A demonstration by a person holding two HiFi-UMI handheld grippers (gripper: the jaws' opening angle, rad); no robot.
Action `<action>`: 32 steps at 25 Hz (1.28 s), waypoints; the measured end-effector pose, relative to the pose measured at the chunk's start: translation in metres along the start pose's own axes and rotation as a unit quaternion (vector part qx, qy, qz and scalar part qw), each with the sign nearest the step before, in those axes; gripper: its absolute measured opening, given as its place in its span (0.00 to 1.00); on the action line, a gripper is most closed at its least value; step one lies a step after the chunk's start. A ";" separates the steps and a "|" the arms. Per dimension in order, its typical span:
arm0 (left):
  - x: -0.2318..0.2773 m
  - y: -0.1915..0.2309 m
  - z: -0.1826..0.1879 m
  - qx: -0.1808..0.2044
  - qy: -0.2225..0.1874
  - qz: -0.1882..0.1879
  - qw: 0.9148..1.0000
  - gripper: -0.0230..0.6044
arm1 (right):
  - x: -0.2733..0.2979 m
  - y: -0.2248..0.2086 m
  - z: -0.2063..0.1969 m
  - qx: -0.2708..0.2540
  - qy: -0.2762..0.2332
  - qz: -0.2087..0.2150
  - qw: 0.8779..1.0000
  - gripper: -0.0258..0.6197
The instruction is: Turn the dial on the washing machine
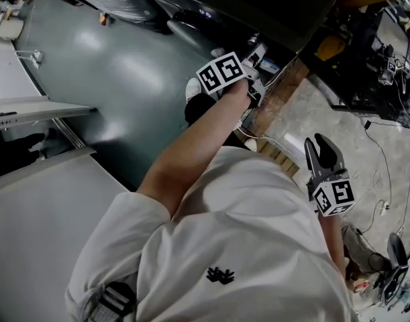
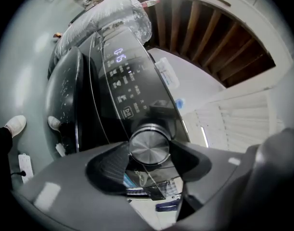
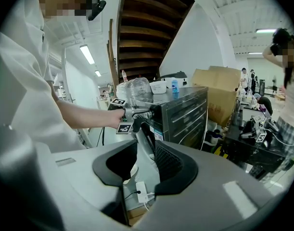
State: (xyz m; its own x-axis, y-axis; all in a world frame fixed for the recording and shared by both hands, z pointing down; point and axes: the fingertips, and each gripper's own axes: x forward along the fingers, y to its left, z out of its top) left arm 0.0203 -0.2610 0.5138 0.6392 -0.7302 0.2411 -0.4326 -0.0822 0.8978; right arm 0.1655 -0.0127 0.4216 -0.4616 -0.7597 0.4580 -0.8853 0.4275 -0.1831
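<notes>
Dial [image 2: 148, 147] apparently snug between left fingers [image 2: 105, 166]

Probably workshop or lab: cluttered workbench [image 3: 252, 141], cardboard box [image 3: 219, 88], floor cables [image 1: 386, 163].

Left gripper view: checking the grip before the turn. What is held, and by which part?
The left gripper holds the dial by its round rim, with one jaw pressed on each side of it.

Glossy black washing-machine control panel [image 2: 122, 81]: lit white digits [image 2: 119, 56], apparently "05", at 11 o'clock from the round silver dial [image 2: 149, 147]; smaller legends illegible.
</notes>
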 end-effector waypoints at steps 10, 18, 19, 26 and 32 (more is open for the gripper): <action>-0.006 0.003 -0.007 -0.131 -0.013 -0.047 0.990 0.59 | 0.003 0.001 0.003 -0.003 0.001 0.005 1.000 0.21; -0.005 -0.004 -0.011 -0.221 -0.024 -0.096 0.970 0.60 | 0.000 0.001 0.000 -0.004 0.001 0.002 1.000 0.21; -0.004 -0.004 -0.011 -0.229 -0.026 -0.097 0.968 0.60 | -0.001 0.001 -0.001 -0.003 0.001 0.002 1.000 0.21; -0.001 0.001 -0.008 -0.234 -0.029 -0.085 0.968 0.60 | -0.005 0.000 -0.004 -0.001 0.001 -0.001 1.000 0.21; -0.001 0.003 -0.008 -0.212 -0.021 -0.068 0.975 0.55 | -0.004 0.002 -0.003 -0.002 0.002 0.000 1.000 0.21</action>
State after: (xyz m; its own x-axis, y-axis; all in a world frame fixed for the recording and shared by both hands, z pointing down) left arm 0.0238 -0.2553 0.5195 0.6420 -0.7599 0.1015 -0.0381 0.1006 0.9942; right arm 0.1652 -0.0075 0.4222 -0.4611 -0.7583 0.4608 -0.8852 0.4289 -0.1800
